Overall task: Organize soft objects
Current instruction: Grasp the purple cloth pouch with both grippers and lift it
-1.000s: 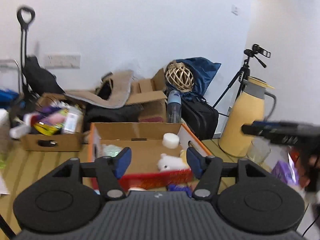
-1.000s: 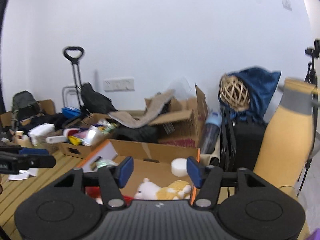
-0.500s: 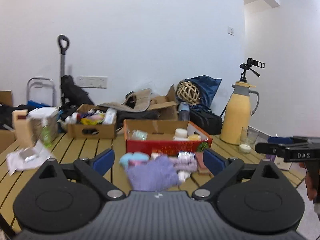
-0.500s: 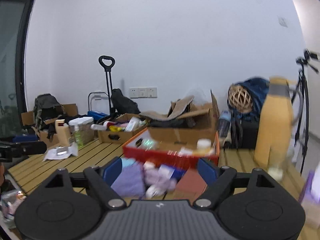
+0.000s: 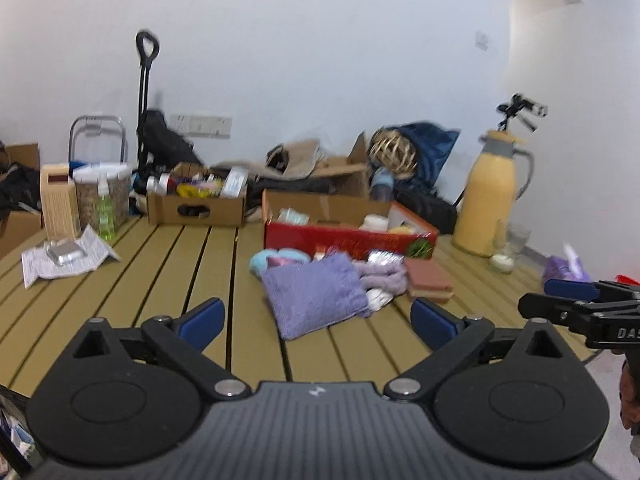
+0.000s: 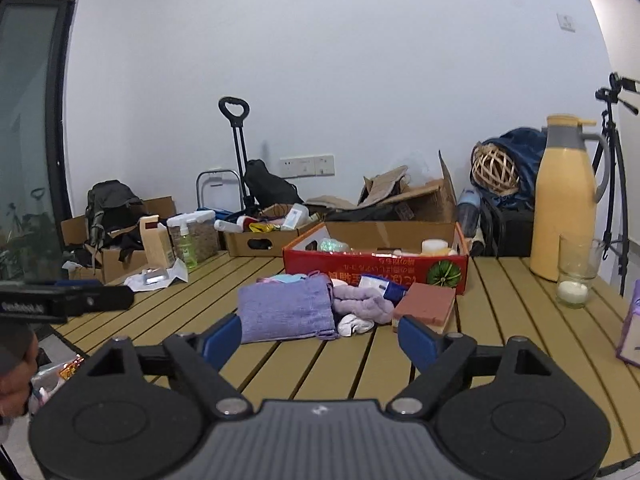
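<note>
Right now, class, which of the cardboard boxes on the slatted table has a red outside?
The open box directly behind the pile of soft things, printed with a watermelon; the box left of it is plain brown.

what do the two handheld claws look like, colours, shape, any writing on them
Both match: black plastic bodies with a ribbed grey centre plate, two round black discs, silver pivot screws and angled black arms ending in blue pads. The left claw and right claw each carry white lettering on the side, too blurred to read fully. No cables or sleeves show.

Folded towel (image 5: 316, 294) lies on table (image 5: 180, 280) before box (image 5: 348, 236).
</note>
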### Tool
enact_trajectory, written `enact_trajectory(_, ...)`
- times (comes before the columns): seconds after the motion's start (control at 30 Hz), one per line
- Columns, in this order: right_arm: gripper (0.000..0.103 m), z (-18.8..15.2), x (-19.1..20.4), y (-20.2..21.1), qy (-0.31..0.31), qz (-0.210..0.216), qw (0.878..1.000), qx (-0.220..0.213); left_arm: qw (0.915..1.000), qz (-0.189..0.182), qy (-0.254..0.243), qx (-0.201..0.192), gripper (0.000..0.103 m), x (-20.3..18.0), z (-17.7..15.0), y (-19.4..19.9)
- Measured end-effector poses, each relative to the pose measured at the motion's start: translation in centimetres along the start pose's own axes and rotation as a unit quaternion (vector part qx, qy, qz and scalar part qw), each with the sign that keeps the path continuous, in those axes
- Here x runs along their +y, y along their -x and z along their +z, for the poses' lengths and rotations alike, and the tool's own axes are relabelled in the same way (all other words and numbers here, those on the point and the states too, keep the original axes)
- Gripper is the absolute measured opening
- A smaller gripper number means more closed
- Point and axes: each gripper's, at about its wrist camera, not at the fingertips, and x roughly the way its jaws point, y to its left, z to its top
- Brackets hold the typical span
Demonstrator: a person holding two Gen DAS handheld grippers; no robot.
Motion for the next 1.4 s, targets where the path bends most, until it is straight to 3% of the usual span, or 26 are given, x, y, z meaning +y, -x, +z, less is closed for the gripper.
enact_trajectory(0.13, 0.084, -0.1, -0.9, -5.2, -0.009, 0.014, 0.999, 0.032, 0.9996, 0.012, 0.009, 0.025, 0.098, 0.6, -0.7, -5.0)
enact_trajectory(0.3, 0.077, 0.6, -1.8, -12.5, -0.021, 0.042, 0.997, 0.062, 0.9985, 0.011, 0.022, 0.05, 0.079, 1.8, -0.6, -11.1)
enact_trajectory(0.5, 0.069, 1.5, -2.9, -21.1, -0.045, 0.076, 0.992, 0.094, 0.9953, 0.006, 0.046, 0.085, 0.079, 3.2, -0.6, -16.4)
enact_trajectory(0.63, 0.065, 1.4, -3.6, -25.0, -0.066, 0.101, 0.985, 0.122, 0.9921, 0.002, 0.066, 0.106, 0.076, 4.3, -1.0, -18.0)
enact_trajectory(0.73, 0.064, 0.9, -4.3, -26.4, -0.105, 0.129, 0.977, 0.134, 0.9905, -0.024, 0.085, 0.106, 0.049, 5.0, -1.0, -18.1)
enact_trajectory(0.77, 0.063, 0.8, -4.3, -26.4, -0.108, 0.134, 0.976, 0.135, 0.9887, -0.044, 0.093, 0.109, 0.037, 5.3, -1.0, -18.2)
enact_trajectory(0.8, 0.054, 0.7, -4.1, -26.4, -0.105, 0.137, 0.975, 0.136, 0.9869, -0.055, 0.102, 0.112, 0.029, 5.5, -1.0, -18.2)
enact_trajectory(0.93, 0.006, 0.7, -3.4, -24.4, -0.077, 0.099, 0.982, 0.139, 0.9875, -0.063, 0.098, 0.106, 0.015, 4.8, -0.8, -16.7)
enact_trajectory(1.1, 0.002, -0.1, -3.1, -18.4, -0.09, 0.094, 0.983, 0.126, 0.9827, -0.107, 0.087, 0.124, 0.014, 2.6, -1.2, -14.1)
enact_trajectory(1.4, 0.002, -2.0, -2.2, -8.6, -0.079, 0.072, 0.988, 0.109, 0.9754, -0.14, 0.09, 0.145, 0.014, -1.0, -3.1, -10.4)
